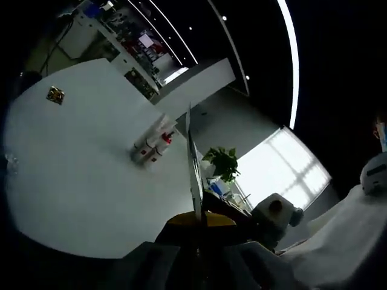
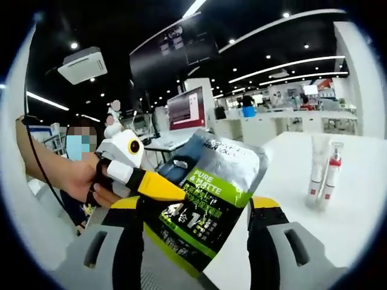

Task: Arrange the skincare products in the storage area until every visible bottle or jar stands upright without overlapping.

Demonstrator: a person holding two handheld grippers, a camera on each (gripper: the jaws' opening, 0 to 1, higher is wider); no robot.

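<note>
The left hand-held gripper [image 1: 197,232] sits at the bottom of the left gripper view with a thin, flat sheet-like thing, seen edge-on, rising from between its jaws; that is most likely the pouch [image 1: 195,175], and the jaws look closed on its edge, though their tips are dark and hard to read. Beyond it, across the white surface [image 1: 72,169], two slim white bottles with red caps [image 1: 152,144] stand side by side, touching or nearly so, well apart from the gripper and up-left along its line of sight. Their long axes lean with the rolled camera, so I judge them upright on the surface. A small printed tag [image 1: 55,95] lies further off, near the surface's far edge.

In the right gripper view, the right hand-held gripper [image 2: 196,241] has the grey-and-green pouch [image 2: 202,199] between its jaws; whether the jaws actually press on it cannot be told. The left hand-held gripper [image 2: 175,192] comes in from the left, held by a person's hand [image 2: 81,178], its yellow jaw tip on the pouch's left edge. The two bottles [image 2: 322,172] stand upright to the right on the surface [image 2: 290,181], nearer the right gripper than the left. The pouch's lower end is cut off and its print only partly legible.
</note>
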